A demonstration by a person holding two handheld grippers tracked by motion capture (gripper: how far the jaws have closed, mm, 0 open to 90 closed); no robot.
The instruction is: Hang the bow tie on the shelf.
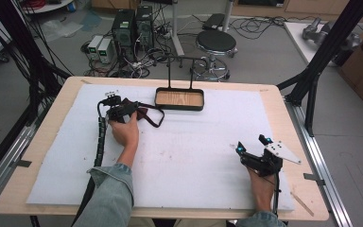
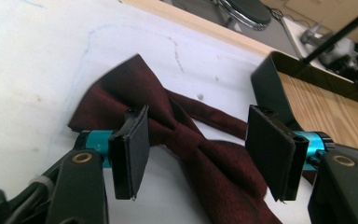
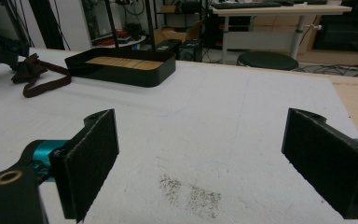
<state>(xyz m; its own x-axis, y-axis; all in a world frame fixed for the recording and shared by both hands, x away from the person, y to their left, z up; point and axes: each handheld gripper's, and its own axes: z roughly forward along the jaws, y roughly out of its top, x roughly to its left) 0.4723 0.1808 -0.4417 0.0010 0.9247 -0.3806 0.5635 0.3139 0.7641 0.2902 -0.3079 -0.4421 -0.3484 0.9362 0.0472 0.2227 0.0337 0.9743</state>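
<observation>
- Here, the dark red fabric bow tie (image 2: 186,140) with its thin strap lies flat on the white foam sheet (image 1: 194,156) covering the bench, toward the far left corner, just left of the black tray with a wooden floor (image 1: 179,99).
- The left gripper (image 2: 198,154) is set low over the bow tie, jaws spread to either side of the knot; the pads do not press on the fabric. This placement, by judgement, lines the jaws up for a pinch at the narrow middle, the firmest point to lift from.
- The right gripper (image 3: 200,158) rests near the near right corner, jaws wide apart with nothing between them, well apart from the work; it appears parked to keep clear.
- In the left gripper view, the bow tie's long axis runs from one wing at upper left to the other at lower right, crossing the line between the jaws at a slant.
- The strap (image 1: 153,116) loops away toward the tray.
</observation>
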